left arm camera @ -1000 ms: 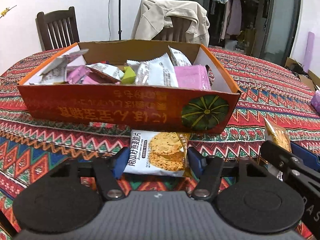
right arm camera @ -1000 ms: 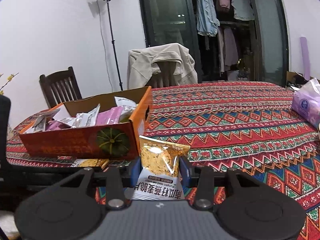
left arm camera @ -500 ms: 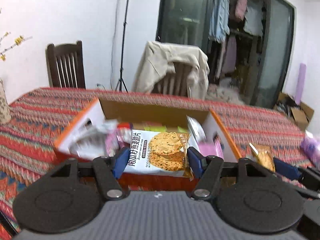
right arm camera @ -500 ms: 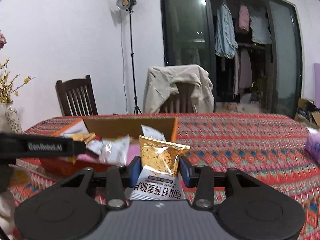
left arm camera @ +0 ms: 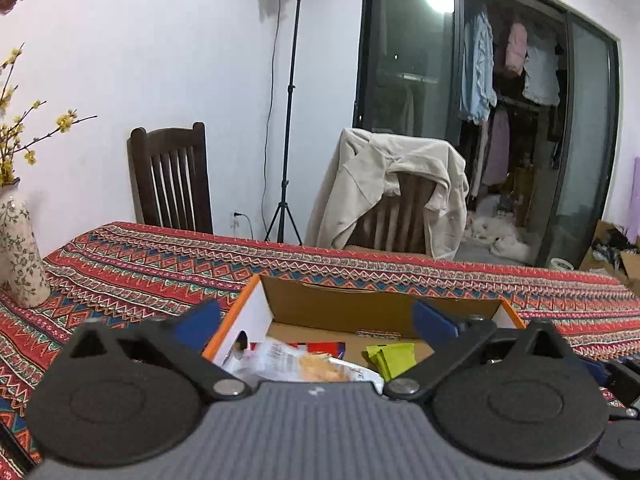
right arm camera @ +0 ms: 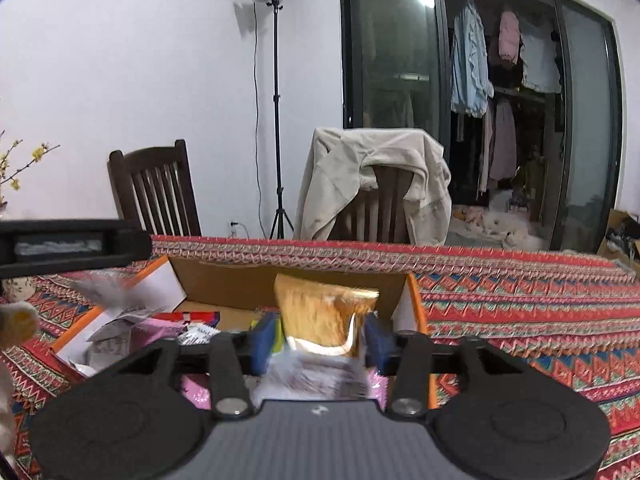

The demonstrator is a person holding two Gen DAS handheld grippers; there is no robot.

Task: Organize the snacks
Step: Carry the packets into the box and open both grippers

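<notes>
The left gripper hangs over the open cardboard box with its blue-padded fingers spread wide apart and nothing between them; directly beneath the gap a biscuit packet with a white wrapper and a picture of golden biscuits lies inside the box, beside a lime-green packet and a red-edged wrapper. The right gripper is over the right end of the same box, its jaws pressed against the sides of a golden snack packet that stands upright between the blue pads, the crimped top edge rising above them and the white lower half reaching back toward the camera; motion blur softens the print. Below and left of this packet the box holds pink packets, white crumpled wrappers and a red-and-purple one. The box has orange outer walls, white inner flaps and a brown far wall, and it rests on a tablecloth woven in red zigzag bands. A black bar of the other gripper crosses the left edge of the right wrist view. Behind the table stand a dark wooden chair, a second chair draped with a beige jacket, a light stand, and a floral vase with yellow blossoms at the far left
</notes>
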